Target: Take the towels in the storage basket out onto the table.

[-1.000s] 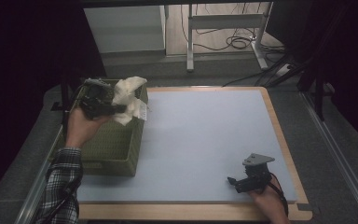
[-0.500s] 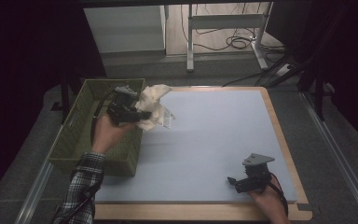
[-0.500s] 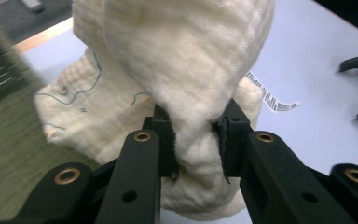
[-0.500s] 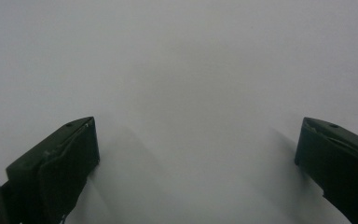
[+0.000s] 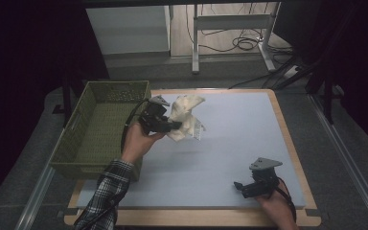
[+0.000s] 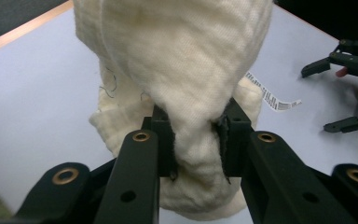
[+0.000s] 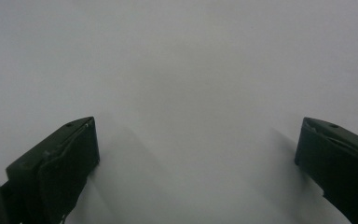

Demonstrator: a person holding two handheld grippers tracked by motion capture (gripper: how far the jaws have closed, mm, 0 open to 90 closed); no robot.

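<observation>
Cloths: 1 cream knit cloth with 1 white tag, centre of high view, hanging over the blue mat
Baskets: 1 green basket, left of frame
Grippers: 2
Left gripper: raised, jaws clamped on the cloth
Right gripper: low at lower right, jaws wide apart, nothing between

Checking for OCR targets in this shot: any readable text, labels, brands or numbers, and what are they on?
None readable.
White tag sewn to the cream cloth held in the left tongs: rows of dark print, too small and blurred to read; in the high view the tag is only a speck.
Green basket, blue mat, right tongs: no markings show.
</observation>
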